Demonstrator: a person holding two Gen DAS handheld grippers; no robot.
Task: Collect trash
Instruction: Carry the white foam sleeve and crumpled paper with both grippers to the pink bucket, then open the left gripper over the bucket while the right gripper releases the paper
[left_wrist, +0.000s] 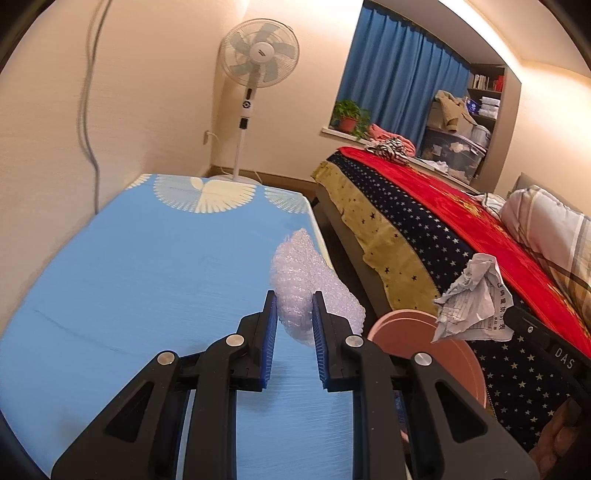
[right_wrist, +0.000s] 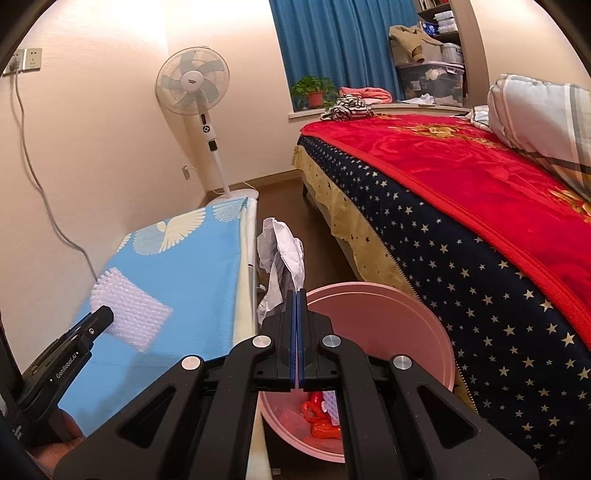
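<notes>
A piece of white bubble wrap (left_wrist: 310, 284) lies on the blue table (left_wrist: 147, 280) near its right edge. My left gripper (left_wrist: 294, 306) is open, its blue pads on either side of the wrap's near end. The wrap (right_wrist: 129, 314) and the left gripper's finger (right_wrist: 92, 325) also show in the right wrist view. My right gripper (right_wrist: 296, 299) is shut on a crumpled white paper (right_wrist: 280, 258) and holds it above the pink bin (right_wrist: 388, 314). The paper (left_wrist: 476, 299) and the bin (left_wrist: 424, 328) show in the left wrist view too. Red and white trash (right_wrist: 321, 413) lies inside the bin.
The bin stands on the floor between the table and a bed with a red blanket (right_wrist: 461, 166) and starred skirt (right_wrist: 480, 266). A standing fan (left_wrist: 258, 59) is in the far corner. A cable (right_wrist: 37, 177) hangs down the left wall.
</notes>
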